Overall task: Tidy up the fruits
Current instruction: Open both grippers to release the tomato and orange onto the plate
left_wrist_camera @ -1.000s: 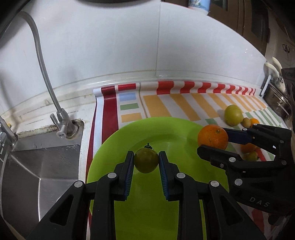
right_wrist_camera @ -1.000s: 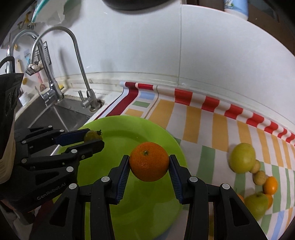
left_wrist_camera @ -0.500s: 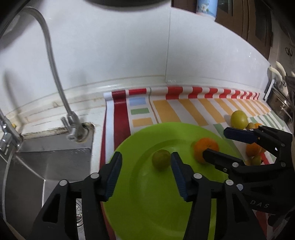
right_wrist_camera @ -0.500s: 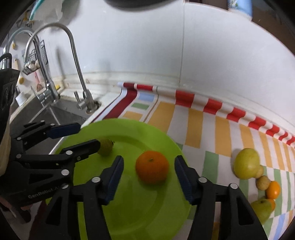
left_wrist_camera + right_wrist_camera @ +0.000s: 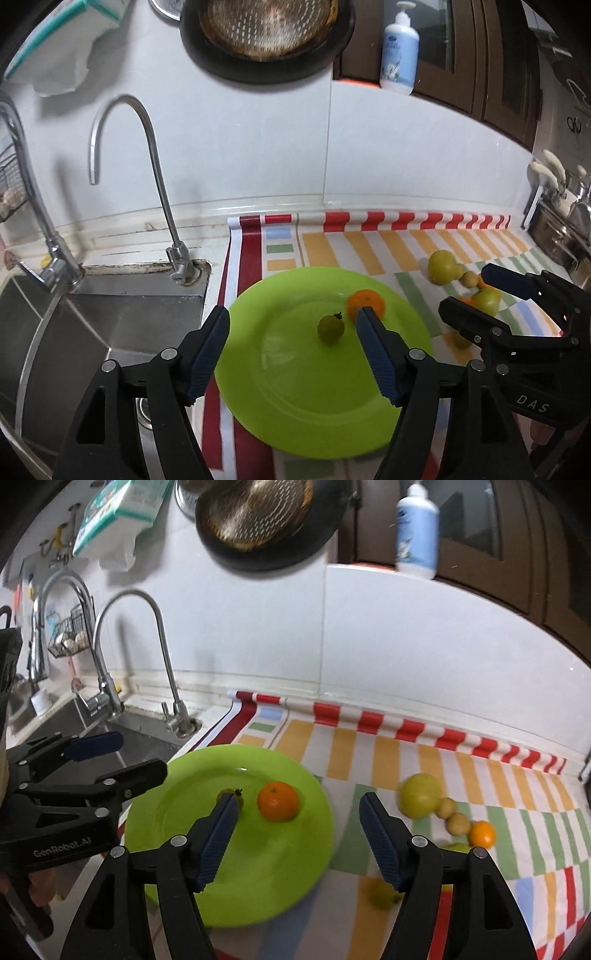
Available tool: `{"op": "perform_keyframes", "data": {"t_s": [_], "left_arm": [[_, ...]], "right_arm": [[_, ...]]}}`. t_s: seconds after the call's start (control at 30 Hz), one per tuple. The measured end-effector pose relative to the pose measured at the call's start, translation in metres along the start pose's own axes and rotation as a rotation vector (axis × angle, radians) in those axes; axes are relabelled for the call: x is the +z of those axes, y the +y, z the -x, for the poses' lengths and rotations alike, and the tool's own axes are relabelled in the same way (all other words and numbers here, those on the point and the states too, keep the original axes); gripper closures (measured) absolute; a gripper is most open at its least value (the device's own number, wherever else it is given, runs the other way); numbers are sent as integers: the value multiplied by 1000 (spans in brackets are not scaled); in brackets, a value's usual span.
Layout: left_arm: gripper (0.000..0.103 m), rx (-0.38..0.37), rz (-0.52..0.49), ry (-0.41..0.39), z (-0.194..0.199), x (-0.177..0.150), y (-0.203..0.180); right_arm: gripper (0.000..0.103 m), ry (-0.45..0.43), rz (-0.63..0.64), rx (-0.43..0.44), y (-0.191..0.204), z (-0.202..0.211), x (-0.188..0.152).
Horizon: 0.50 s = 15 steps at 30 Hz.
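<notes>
A lime-green plate (image 5: 295,402) (image 5: 177,801) lies on a striped mat. On it rest a small green fruit (image 5: 331,328) (image 5: 239,796) and an orange (image 5: 365,301) (image 5: 277,800), side by side. My left gripper (image 5: 293,350) is open and empty, raised above the plate. My right gripper (image 5: 297,832) is open and empty, above the plate's right rim; it also shows in the left wrist view (image 5: 476,291). Loose fruit lies on the mat to the right: a big yellow-green one (image 5: 420,795) (image 5: 443,266), two small tan ones (image 5: 452,816), a small orange (image 5: 483,833), a lemon-like one (image 5: 384,895).
A steel sink (image 5: 96,332) with two taps (image 5: 162,206) lies left of the mat. A white tiled wall stands behind, with a hanging black pan (image 5: 266,37) and a soap bottle (image 5: 399,48) on a ledge. Pots (image 5: 557,229) stand at the far right.
Both grippers opened, leaving the green fruit and the orange on the plate, then drew back and up from it.
</notes>
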<state>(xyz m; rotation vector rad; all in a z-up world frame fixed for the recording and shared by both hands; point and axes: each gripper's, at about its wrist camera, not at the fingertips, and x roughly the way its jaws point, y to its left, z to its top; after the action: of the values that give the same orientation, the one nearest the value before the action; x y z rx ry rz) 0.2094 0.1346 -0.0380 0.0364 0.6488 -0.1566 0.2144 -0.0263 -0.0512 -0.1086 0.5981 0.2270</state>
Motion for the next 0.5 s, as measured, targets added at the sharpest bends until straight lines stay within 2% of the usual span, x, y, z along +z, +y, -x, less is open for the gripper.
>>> {"op": "perform_keyframes", "data": {"t_s": [0.5], "left_arm": [[18, -2, -16, -83, 57, -13, -74]], "right_arm": [[32, -94, -27, -34, -56, 85, -27]]}}
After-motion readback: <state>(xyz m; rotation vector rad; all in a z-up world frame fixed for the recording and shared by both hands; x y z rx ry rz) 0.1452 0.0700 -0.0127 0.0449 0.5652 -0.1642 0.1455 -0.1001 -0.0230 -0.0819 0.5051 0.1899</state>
